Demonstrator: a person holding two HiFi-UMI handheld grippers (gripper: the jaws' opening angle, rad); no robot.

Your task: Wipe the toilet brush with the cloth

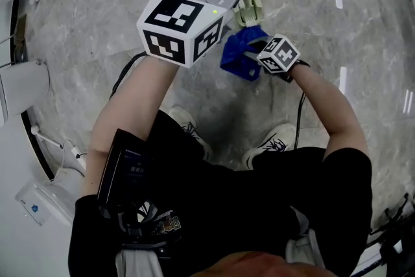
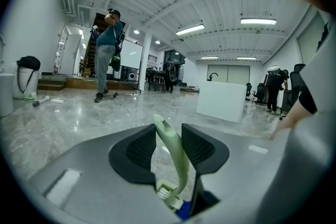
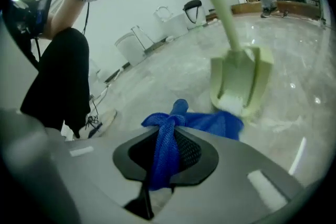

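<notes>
Wiping brush (image 3: 241,78) with cloth (image 3: 210,123).
Left tongs (image 2: 168,147) pinch its handle, right tongs (image 3: 167,157) clamp cloth; hard rubbing could twist it loose.

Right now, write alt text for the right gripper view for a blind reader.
The right tool is shut on a bunched blue cloth, whose free end spreads under the pale green toilet brush head. Behind: grey marble floor, the person's black-clad leg.
</notes>
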